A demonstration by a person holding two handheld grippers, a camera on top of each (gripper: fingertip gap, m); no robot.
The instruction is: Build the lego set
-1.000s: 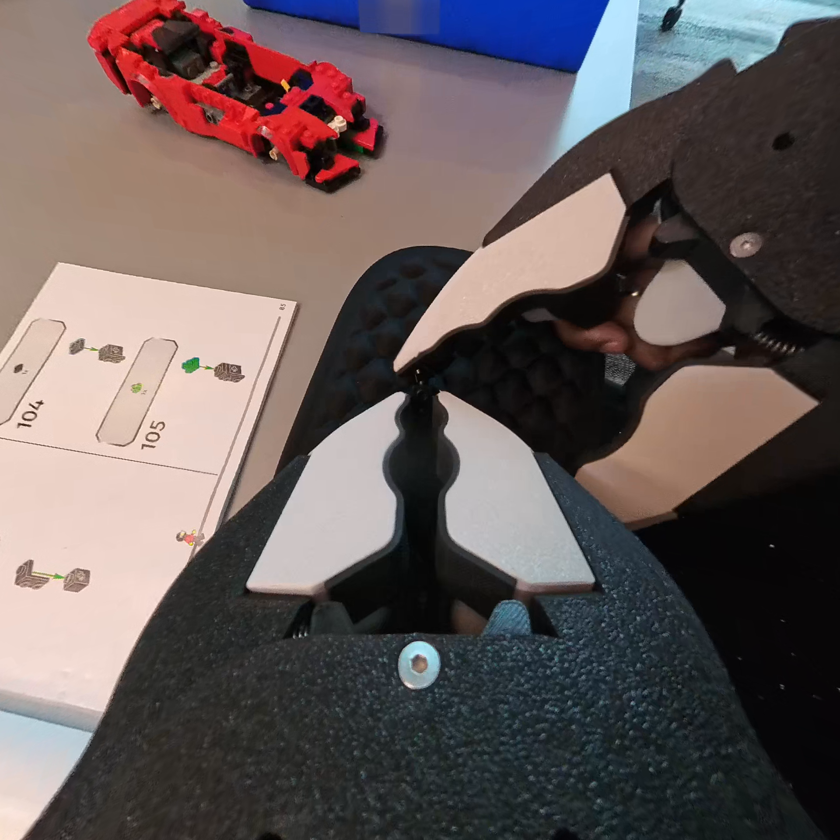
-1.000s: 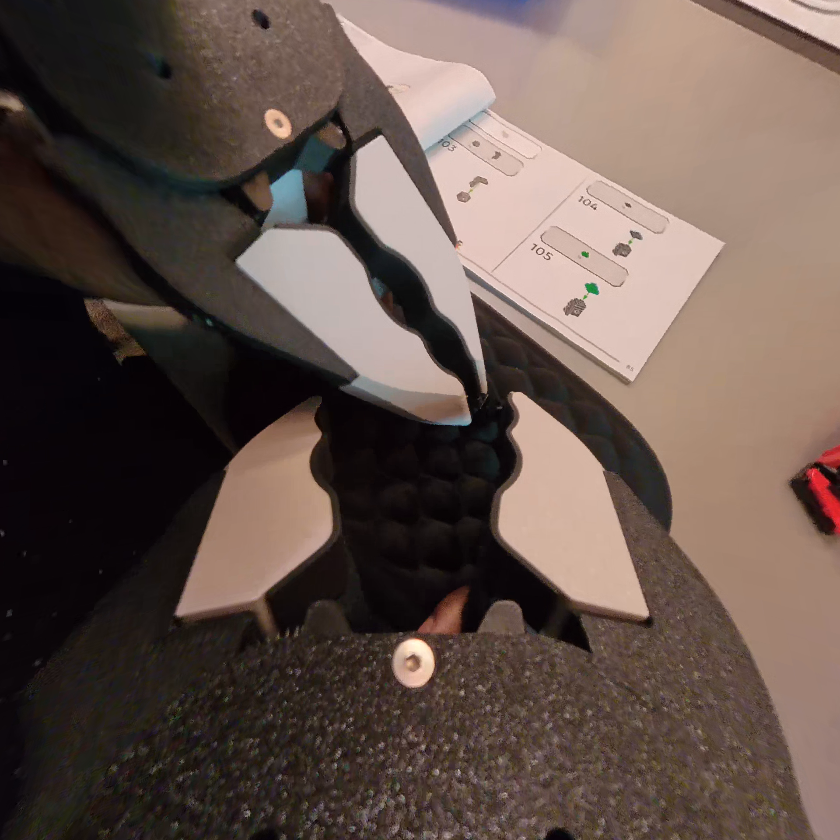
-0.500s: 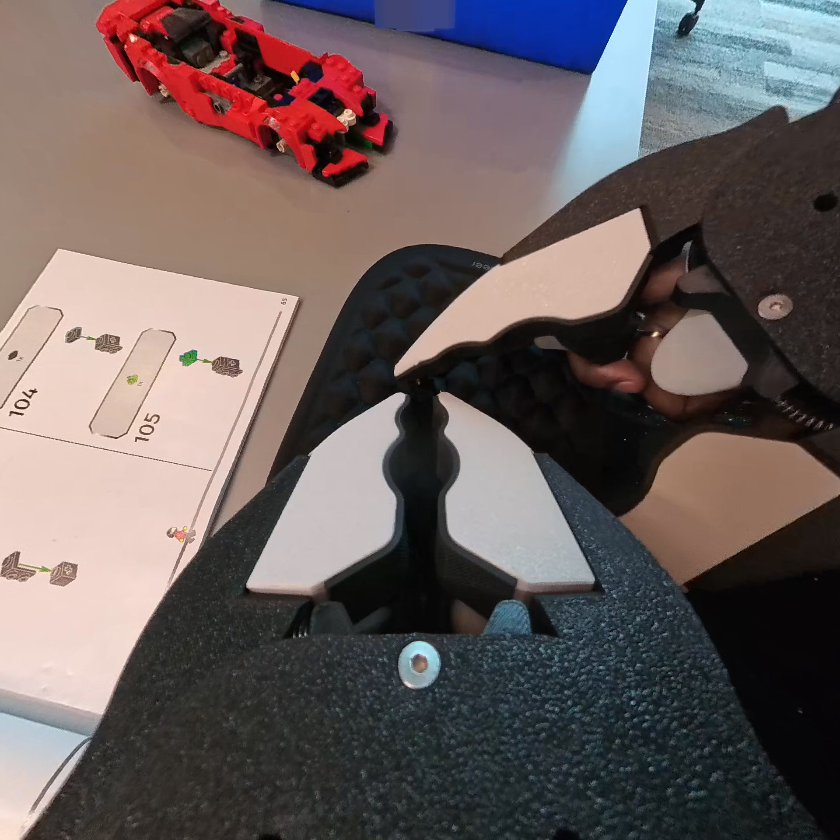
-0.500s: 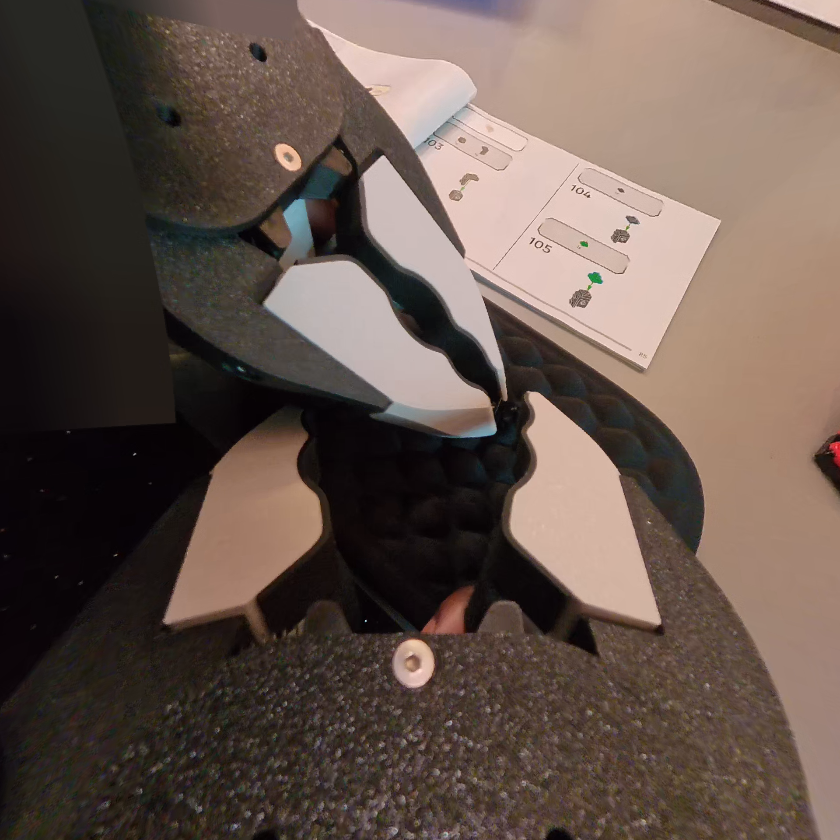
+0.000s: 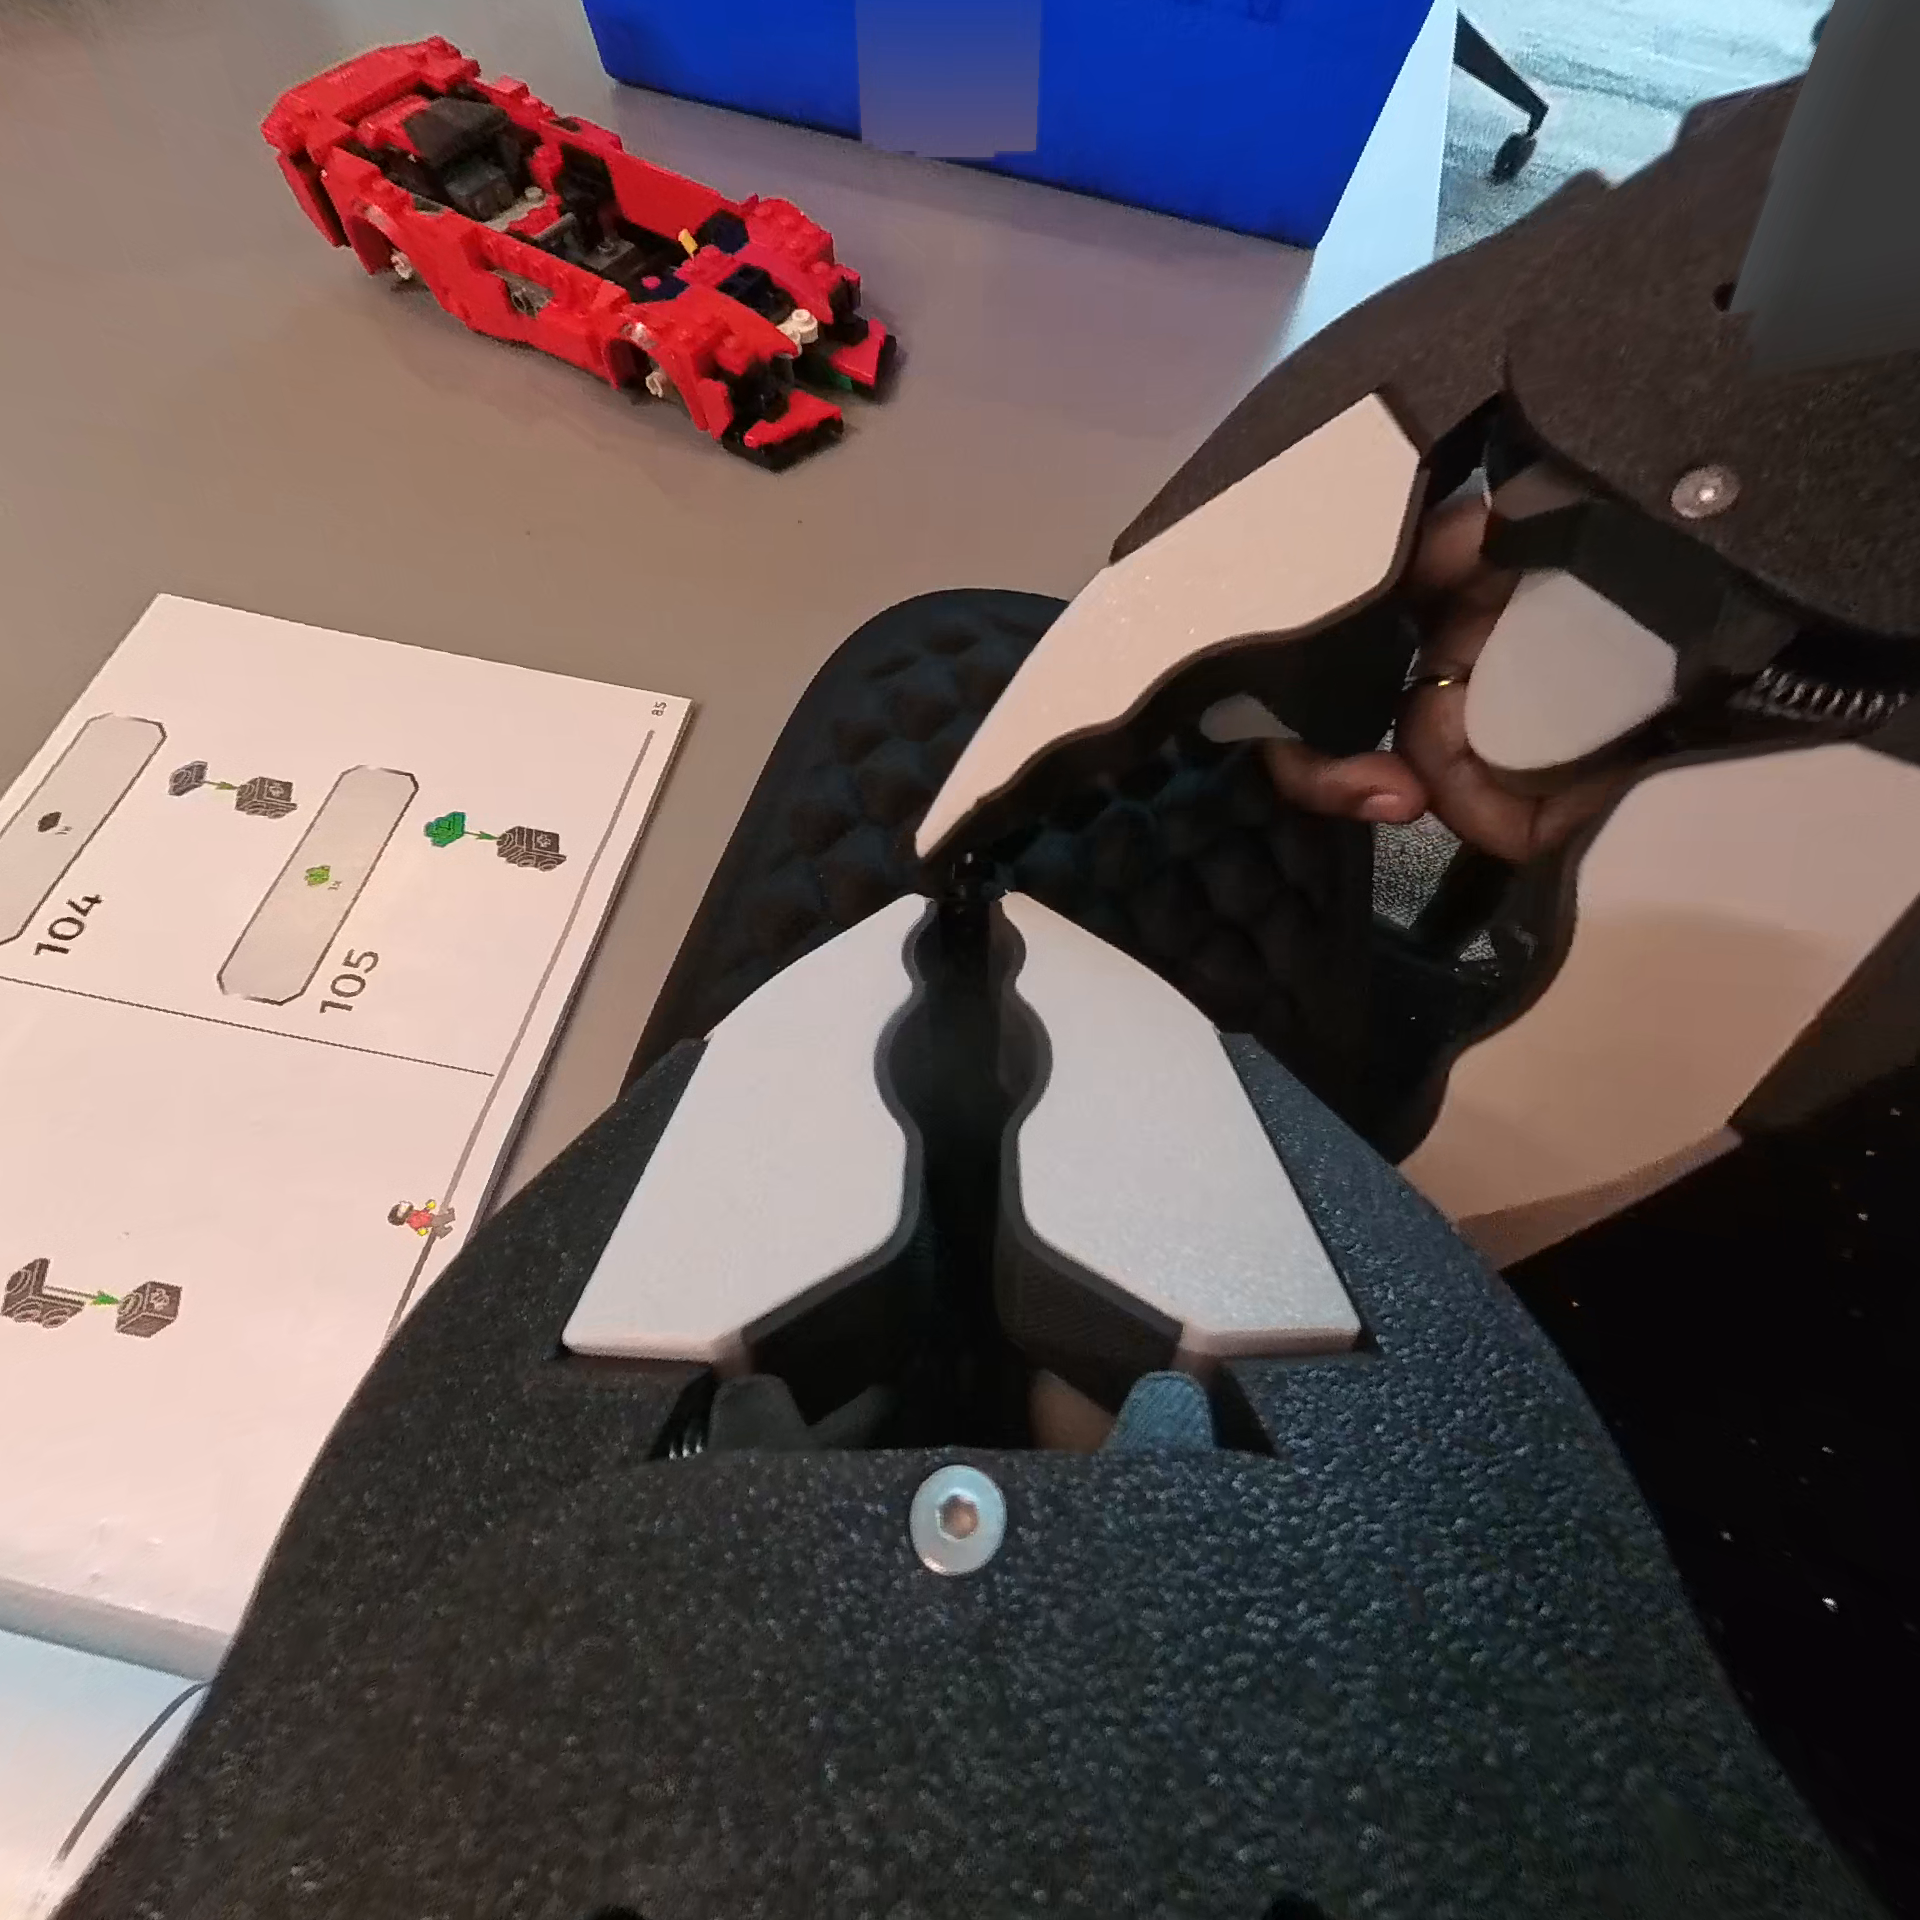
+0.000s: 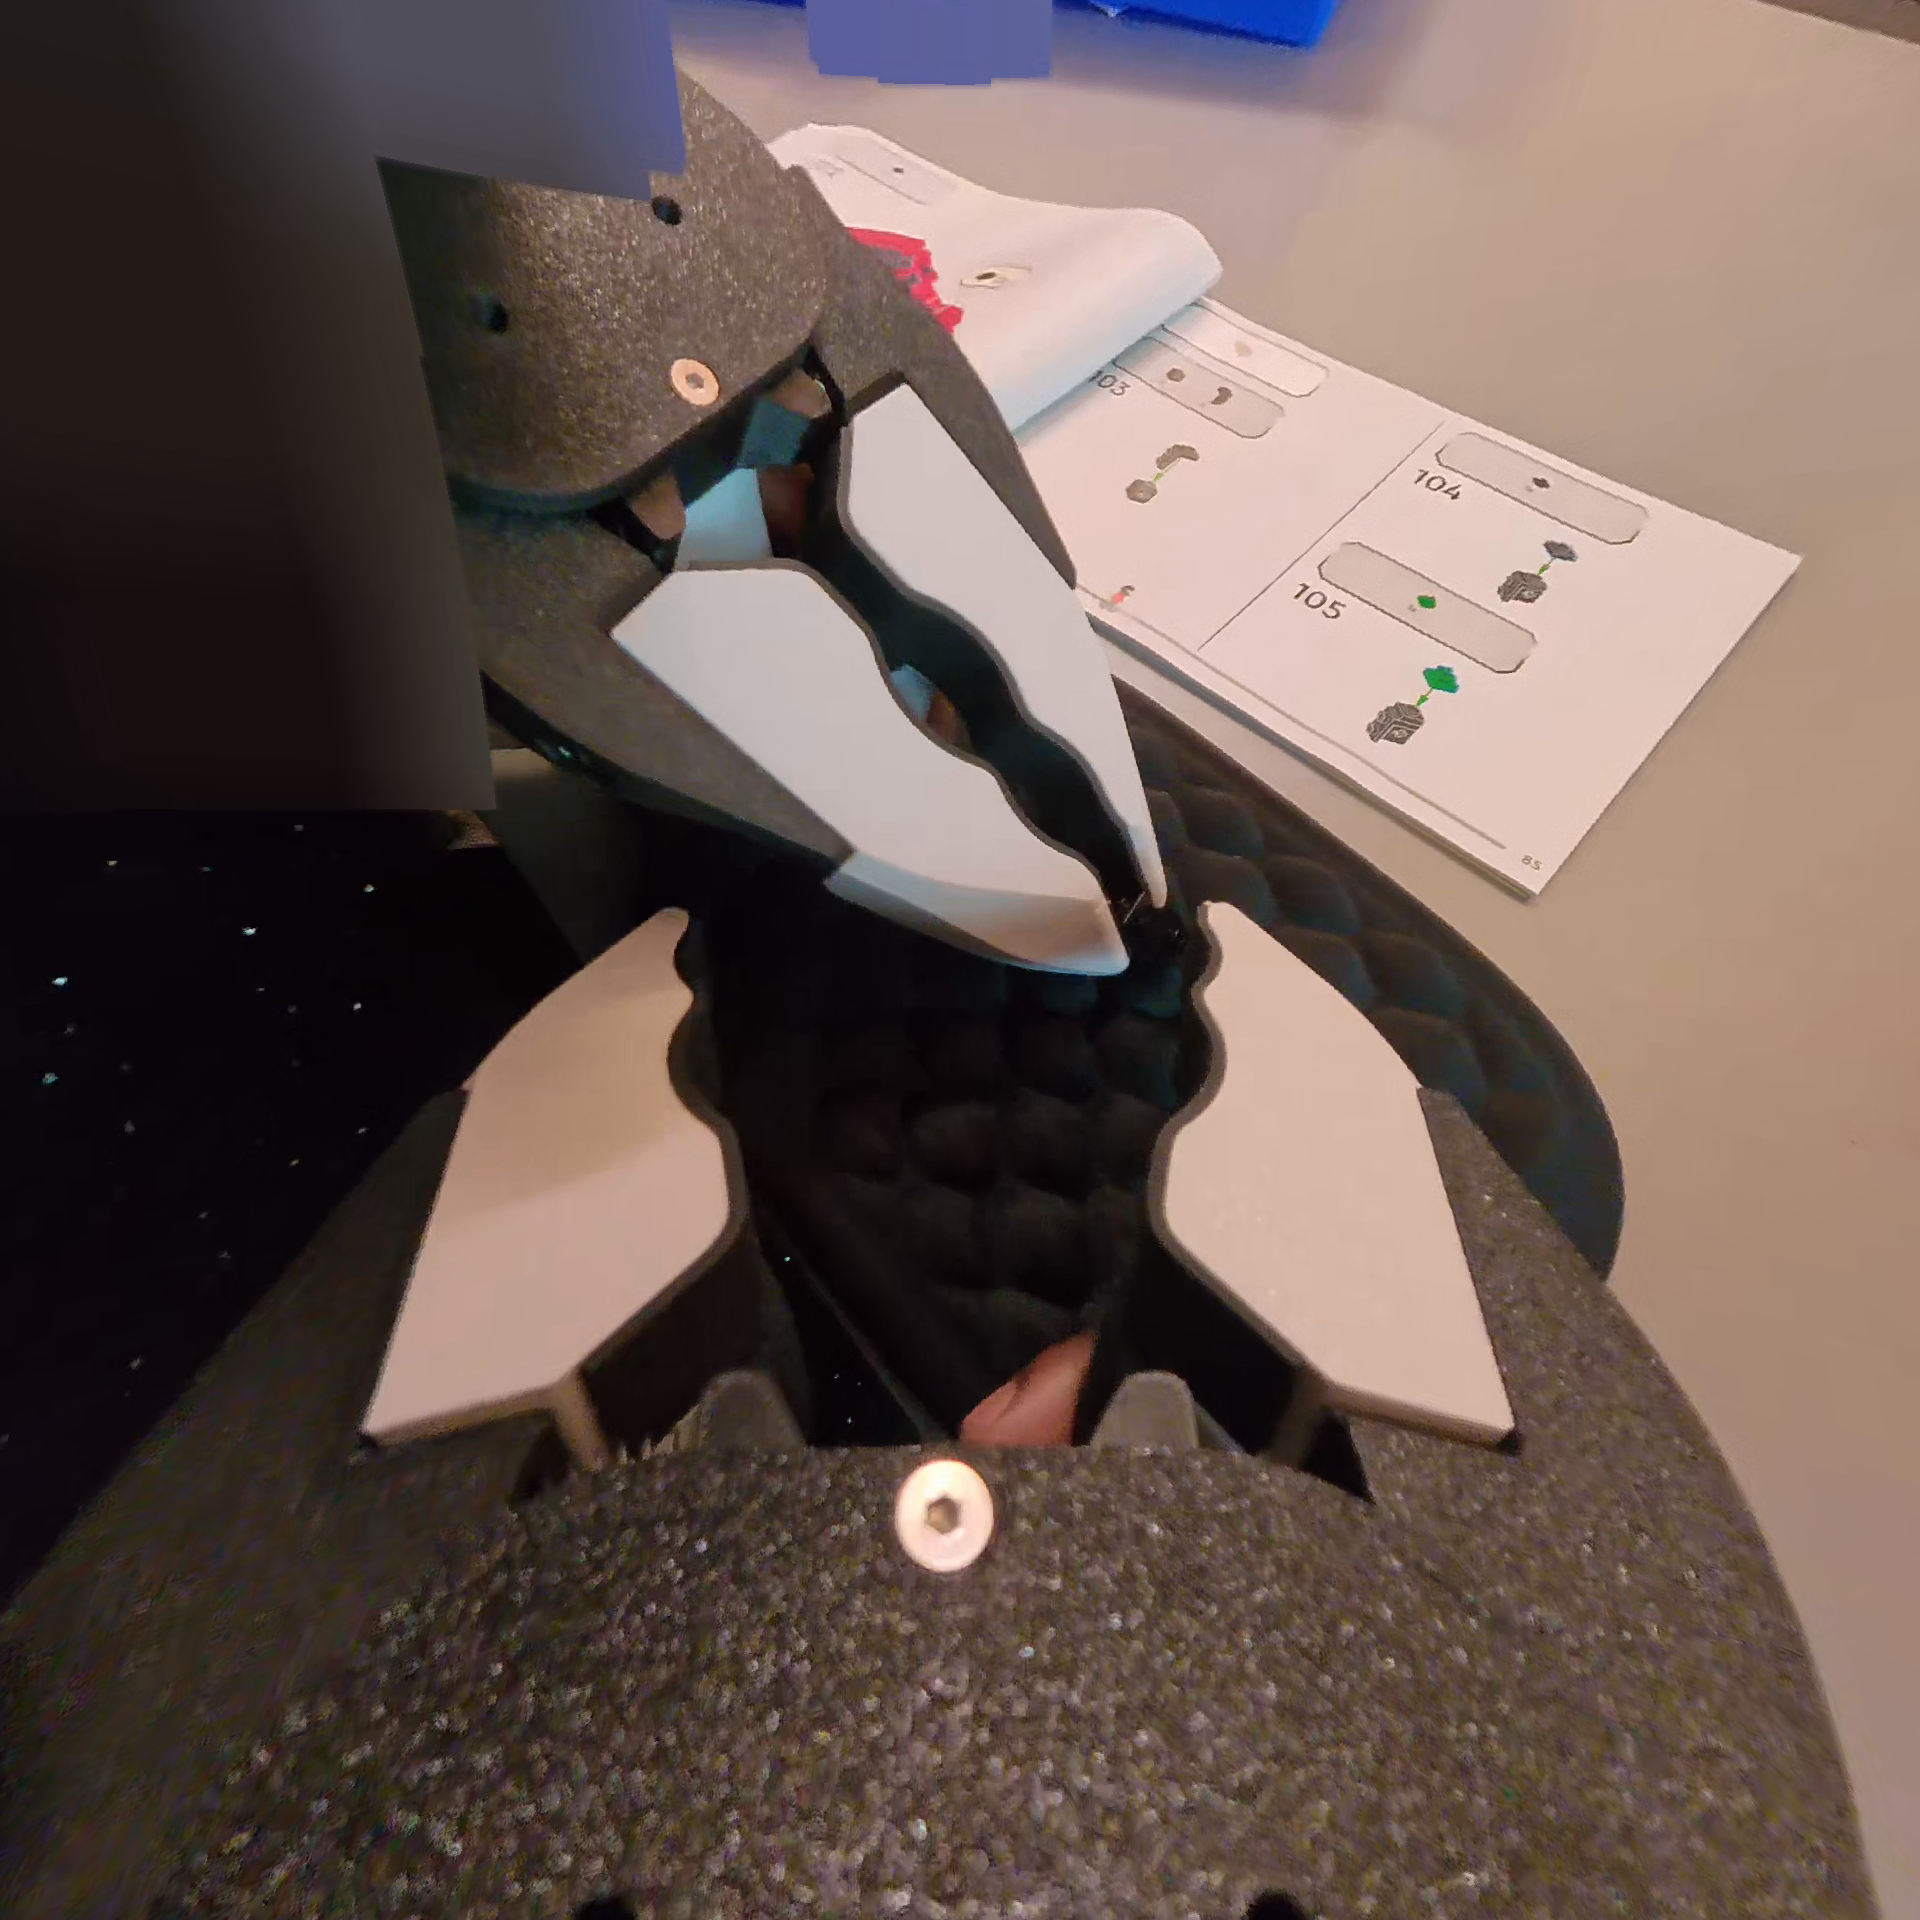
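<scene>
At the far left of the left wrist view lies the open white paper instruction booklet (image 5: 312, 935), flat on the grey matte table (image 5: 260, 468); beyond it, well apart from both tools, stands the partly built red and black brick car (image 5: 582, 260), with a blue box (image 5: 1122, 104) behind it; nearer the middle, the left gripper (image 5: 961, 899) has its grey fingers drawn together on a tiny black brick piece (image 5: 971, 878), held above a black dimpled foam pad (image 5: 914, 727); to the right, the right gripper (image 6: 1195, 914) has its jaws spread apart, one fingertip just beside the pinched piece, though whether it touches I cannot tell; the piece looks light, rigid and smooth, so I judge it apt to twist or flick out of a tip pinch, best taken squarely on flat opposite faces; the car will likely be stiff overall but shed loose parts, so I would hold it low by its long sides.
</scene>
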